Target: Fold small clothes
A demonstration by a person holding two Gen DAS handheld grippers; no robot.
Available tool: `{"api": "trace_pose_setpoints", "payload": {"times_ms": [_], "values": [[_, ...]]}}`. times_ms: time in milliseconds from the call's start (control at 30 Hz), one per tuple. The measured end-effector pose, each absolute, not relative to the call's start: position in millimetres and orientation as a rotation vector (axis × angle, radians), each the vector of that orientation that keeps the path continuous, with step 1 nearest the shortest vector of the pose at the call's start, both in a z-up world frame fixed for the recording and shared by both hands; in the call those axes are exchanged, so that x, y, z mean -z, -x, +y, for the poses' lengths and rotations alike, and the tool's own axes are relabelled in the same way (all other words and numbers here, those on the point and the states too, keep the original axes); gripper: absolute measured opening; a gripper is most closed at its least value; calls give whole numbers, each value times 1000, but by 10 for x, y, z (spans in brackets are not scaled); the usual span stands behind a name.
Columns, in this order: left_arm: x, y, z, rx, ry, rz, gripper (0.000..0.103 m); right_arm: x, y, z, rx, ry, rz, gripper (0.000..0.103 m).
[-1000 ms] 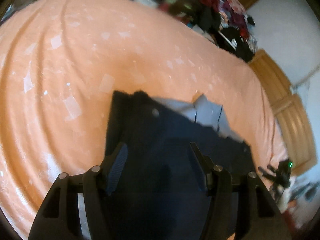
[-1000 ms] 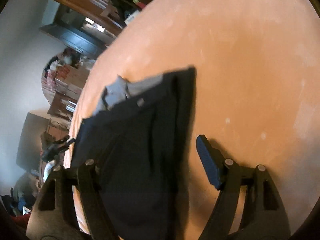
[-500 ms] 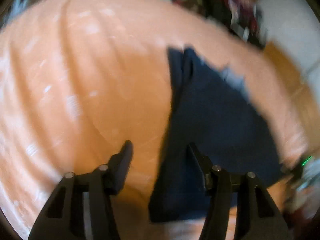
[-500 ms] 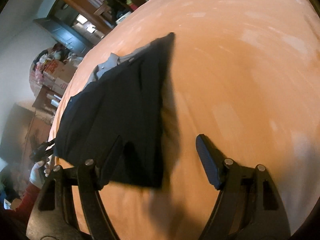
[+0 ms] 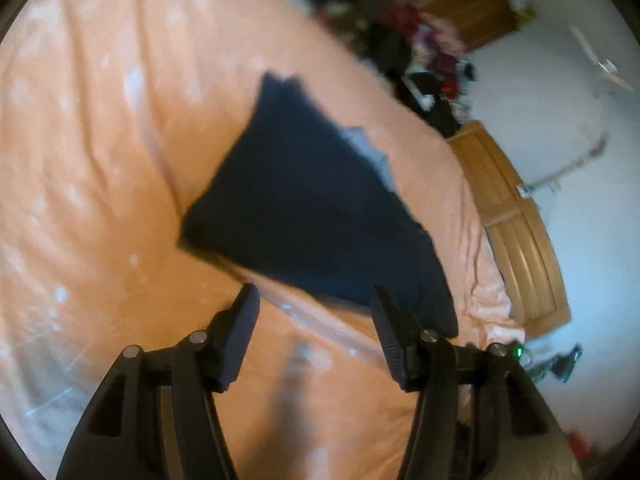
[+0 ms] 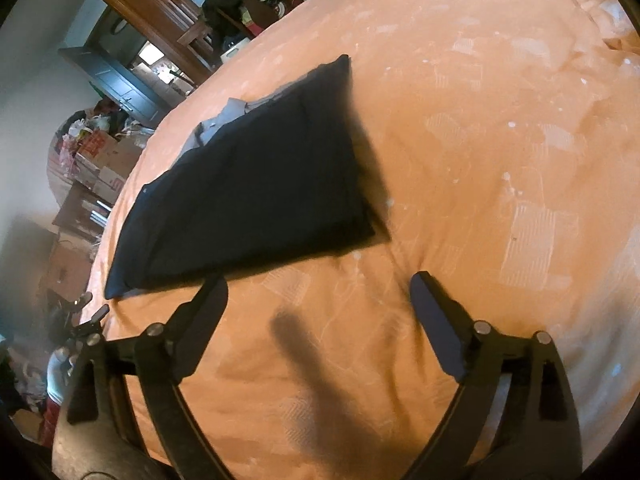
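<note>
Dark navy garment (image 5: 312, 216) is lying folded flat on the orange bedspread (image 5: 100, 168) — landmark for everything below. Left gripper (image 5: 314, 300) is hovering just short of the garment's near edge, jaws spread wide, holding nothing. Right gripper (image 6: 316, 284) is likewise gaping and empty, its left finger nearly touching the garment's (image 6: 256, 188) near edge. A grey lining is peeking out at the garment's far edge. Only the left view is showing the wooden footboard (image 5: 520, 232) beyond the garment; only the right view is showing the cardboard boxes (image 6: 100, 160) off the bedspread (image 6: 500, 140).
</note>
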State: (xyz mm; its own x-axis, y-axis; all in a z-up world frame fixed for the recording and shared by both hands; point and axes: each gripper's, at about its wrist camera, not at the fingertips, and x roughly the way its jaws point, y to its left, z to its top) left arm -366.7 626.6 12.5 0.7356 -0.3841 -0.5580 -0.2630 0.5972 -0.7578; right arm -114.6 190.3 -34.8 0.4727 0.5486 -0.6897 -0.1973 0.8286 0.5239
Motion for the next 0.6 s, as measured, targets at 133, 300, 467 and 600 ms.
{"api": "trace_pose_setpoints", "payload": {"times_ms": [133,300,467,600], "values": [[133,3549,6482,58,1142,720,57,373,1224,1898,-469,-387,946,94],[276,3418,6590,-17,1138,720,5,376,1255,1933,-466,-356,937,95],[358,3655,6868,-41,1228,603,4,378,1236,1900,-490,-357,948,95],[260,3646,6759,-35,1167,608,14,401,1289,1963,-507,-316,919,101]]}}
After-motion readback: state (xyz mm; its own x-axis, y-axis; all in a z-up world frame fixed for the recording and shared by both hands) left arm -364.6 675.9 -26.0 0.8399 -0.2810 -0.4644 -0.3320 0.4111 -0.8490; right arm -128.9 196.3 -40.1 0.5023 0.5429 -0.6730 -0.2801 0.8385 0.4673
